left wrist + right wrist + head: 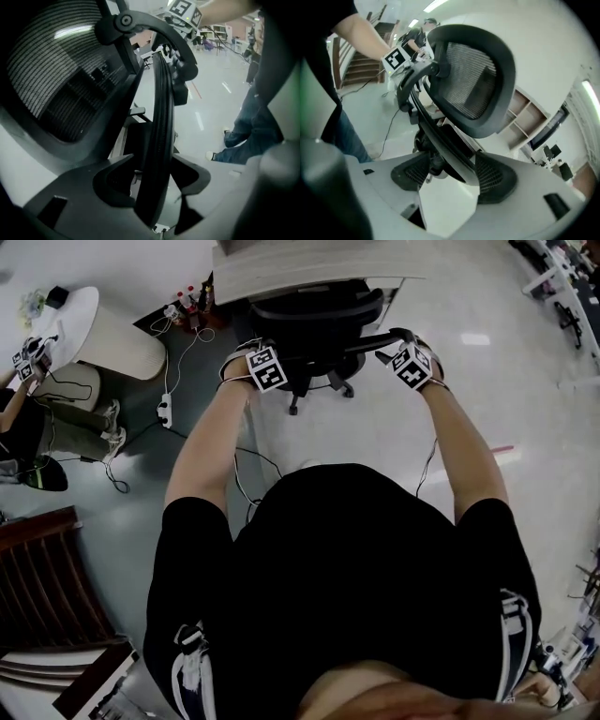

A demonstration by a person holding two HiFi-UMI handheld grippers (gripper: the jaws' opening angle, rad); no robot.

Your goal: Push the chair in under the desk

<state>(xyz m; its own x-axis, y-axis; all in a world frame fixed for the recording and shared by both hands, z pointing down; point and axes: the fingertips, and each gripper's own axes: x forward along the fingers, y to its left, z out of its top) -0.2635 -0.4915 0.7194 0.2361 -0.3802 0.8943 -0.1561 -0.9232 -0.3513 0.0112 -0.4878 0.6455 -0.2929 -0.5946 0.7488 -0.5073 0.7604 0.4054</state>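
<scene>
The black mesh office chair stands with its seat under the pale desk, its back toward me. My left gripper is at the left edge of the chair back and my right gripper at the right edge. In the left gripper view the back's black rim runs between the jaws of the left gripper, with a gap on each side. The right gripper likewise straddles the rim below the mesh headrest; the pads stand apart from it. Both are open.
A round white table and a seated person are at the left. A power strip with cables lies on the floor left of the chair. A wooden chair stands at the lower left. Open shelving is under the desk.
</scene>
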